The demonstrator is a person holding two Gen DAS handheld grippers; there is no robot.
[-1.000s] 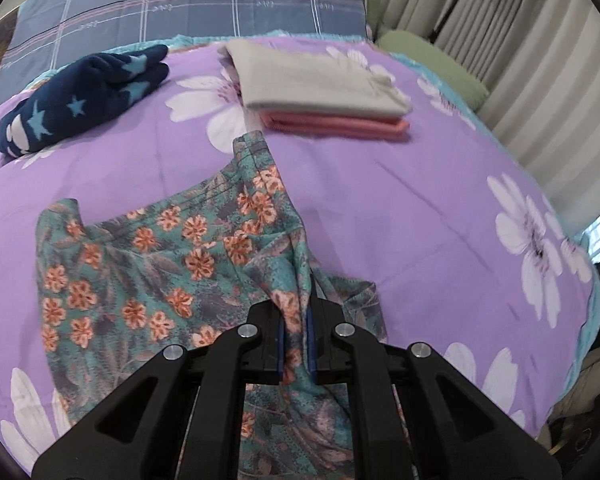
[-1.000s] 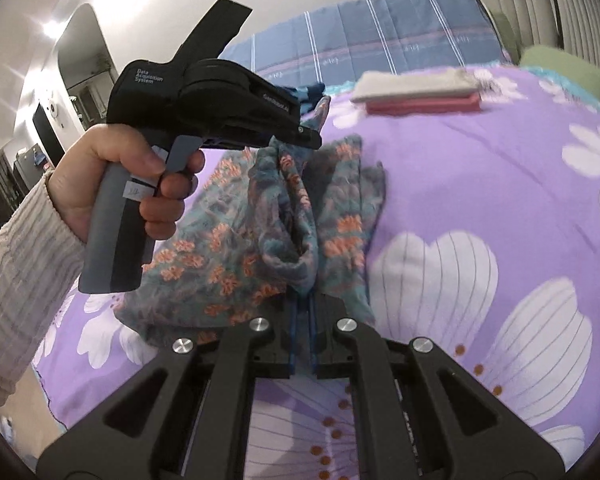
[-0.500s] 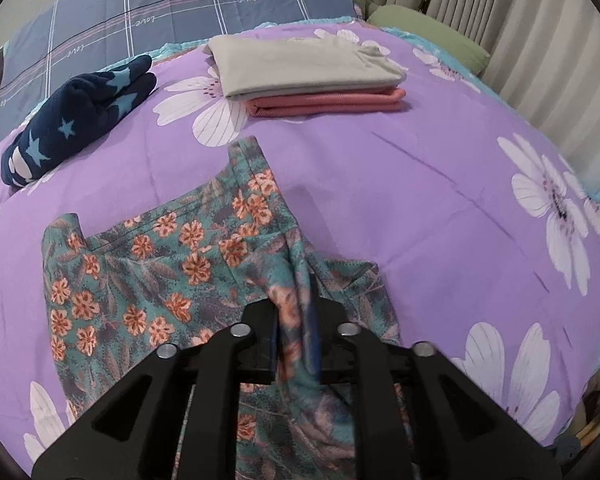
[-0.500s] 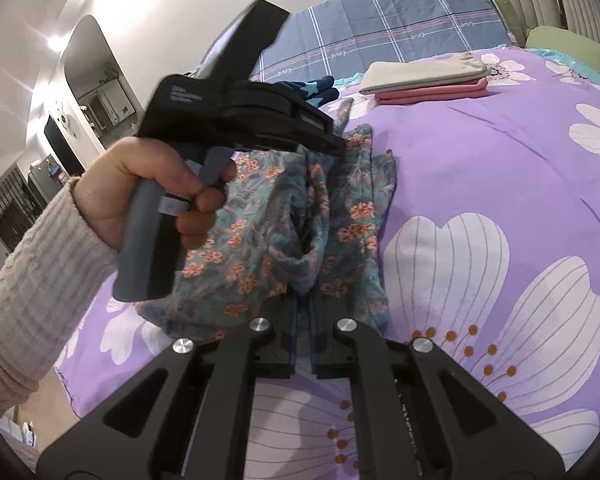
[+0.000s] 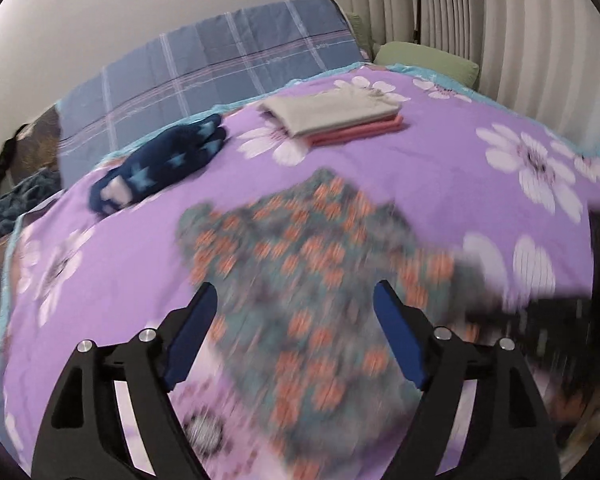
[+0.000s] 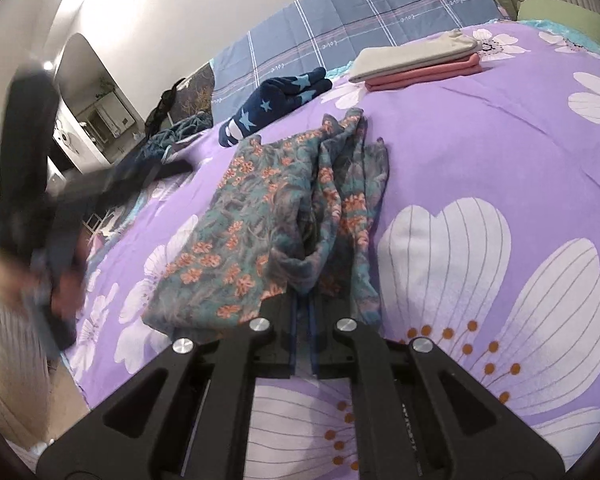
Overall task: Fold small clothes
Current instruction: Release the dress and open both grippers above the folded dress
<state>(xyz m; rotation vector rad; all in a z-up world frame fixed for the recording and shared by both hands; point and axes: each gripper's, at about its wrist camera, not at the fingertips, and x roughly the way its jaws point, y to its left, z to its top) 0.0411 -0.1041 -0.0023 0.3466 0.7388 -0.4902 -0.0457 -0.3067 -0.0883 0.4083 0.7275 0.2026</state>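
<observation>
A teal garment with orange flowers (image 6: 268, 216) lies partly folded on the purple flowered bedspread (image 6: 480, 152). It also shows blurred in the left wrist view (image 5: 300, 264). My right gripper (image 6: 303, 312) is shut on the garment's near edge, low over the bed. My left gripper (image 5: 294, 300) is open and empty, its blue pads (image 5: 396, 336) wide apart above the garment. In the right wrist view the left gripper (image 6: 40, 200) is a dark blur at the far left, clear of the garment.
A folded beige garment on a folded pink one (image 6: 416, 64) lies at the back of the bed. A navy garment with stars (image 6: 276, 100) lies to the left of them. A blue plaid pillow (image 5: 220, 64) and a green pillow (image 5: 424, 60) sit behind.
My left gripper has let go of the floral garment, opened wide and swung away to the left. The garment has dropped onto the bed. My right gripper still holds its edge.
</observation>
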